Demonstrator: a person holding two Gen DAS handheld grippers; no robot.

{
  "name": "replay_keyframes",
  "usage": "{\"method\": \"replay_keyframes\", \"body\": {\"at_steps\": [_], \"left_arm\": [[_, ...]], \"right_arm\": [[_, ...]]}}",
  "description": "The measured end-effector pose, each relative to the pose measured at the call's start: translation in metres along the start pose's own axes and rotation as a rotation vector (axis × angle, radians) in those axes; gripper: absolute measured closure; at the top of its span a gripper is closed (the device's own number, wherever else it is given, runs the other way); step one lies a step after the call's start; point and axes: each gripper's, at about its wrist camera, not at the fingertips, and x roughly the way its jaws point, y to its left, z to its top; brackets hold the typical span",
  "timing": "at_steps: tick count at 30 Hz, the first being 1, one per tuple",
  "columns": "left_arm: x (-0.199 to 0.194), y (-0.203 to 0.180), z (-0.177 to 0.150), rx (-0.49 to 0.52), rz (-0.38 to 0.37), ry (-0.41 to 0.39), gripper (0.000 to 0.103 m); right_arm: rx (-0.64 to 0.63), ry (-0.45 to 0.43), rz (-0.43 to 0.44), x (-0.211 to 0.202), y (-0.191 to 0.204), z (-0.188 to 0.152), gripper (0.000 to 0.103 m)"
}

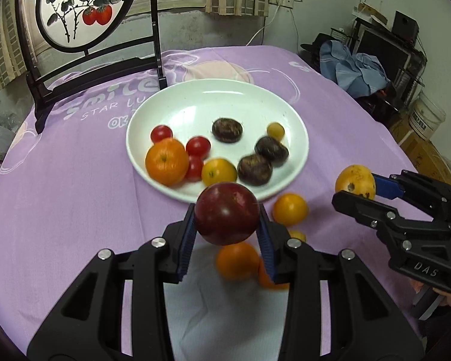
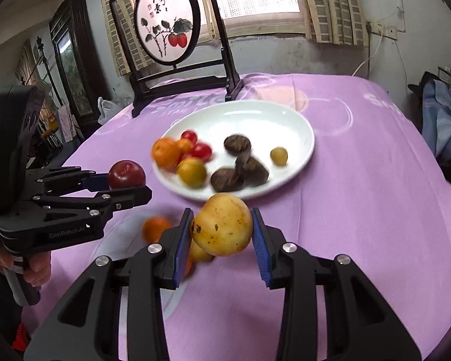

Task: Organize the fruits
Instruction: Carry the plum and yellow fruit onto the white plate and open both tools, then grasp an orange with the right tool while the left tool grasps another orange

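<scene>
**Two grippers, each lifting a fruit near the white plate**

A table under a purple cloth (image 1: 75, 198) fills both views, in a cluttered room with a curtained window behind. At the far end stands a dark frame with a round painted panel (image 2: 167, 24) showing red fruit on a branch and brush-written characters.

The left gripper (image 1: 227, 222) points steeply down over the near edge of the plate; its blue pads are closed partway on a dark red plum (image 1: 227, 213), held clear of the cloth. The right gripper (image 2: 222, 234) also tilts down, its pads pressed on both sides of a yellow, brown-spotted fruit (image 2: 222, 225). A hand (image 2: 37, 267) shows on the left gripper's handle.

The white plate (image 1: 225, 96) sits mid-table. Counted in the left view, it holds one orange (image 1: 166, 161), three red cherry tomatoes (image 1: 198, 146), three dark brown chestnuts (image 1: 227, 130), one yellow-orange fruit (image 1: 219, 172) and one small yellowish fruit (image 1: 275, 130). On the cloth below the grippers lie more orange and yellow fruits (image 1: 289, 208), blurred and partly hidden, so their number is unclear.

The cloth's print reads "Smile" and "STAR LU", partly covered. The right gripper's body reads "DAS"; the left one's reads "GenRobot.AI".
</scene>
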Motion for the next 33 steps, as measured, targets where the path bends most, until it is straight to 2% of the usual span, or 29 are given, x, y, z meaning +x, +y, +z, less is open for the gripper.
{"method": "replay_keyframes", "body": {"at_steps": [5, 12, 18, 22, 23, 26, 33], "left_arm": [[0.027, 0.002, 0.030, -0.032, 0.027, 0.007, 0.064], [0.059, 0.011, 0.052, -0.051, 0.062, 0.031, 0.064], [0.069, 0.012, 0.058, -0.073, 0.081, 0.009, 0.062], [0.065, 0.017, 0.060, -0.122, 0.008, 0.004, 0.042], [0.062, 0.015, 0.060, -0.122, 0.009, -0.007, 0.040], [0.049, 0.008, 0.059, -0.089, 0.055, -0.043, 0.026], [0.012, 0.005, 0.047, -0.077, 0.071, -0.092, 0.025]], "right_arm": [[0.034, 0.003, -0.005, 0.033, -0.016, 0.030, 0.065], [0.052, 0.023, -0.027, 0.074, -0.033, 0.050, 0.065], [0.103, 0.041, 0.028, 0.093, -0.043, 0.059, 0.064], [0.145, 0.014, 0.041, 0.087, -0.051, 0.059, 0.062], [0.145, 0.008, 0.051, 0.083, -0.052, 0.059, 0.061], [0.153, -0.021, 0.048, 0.070, -0.053, 0.058, 0.060], [0.132, -0.032, 0.059, 0.034, -0.044, 0.046, 0.059]]}}
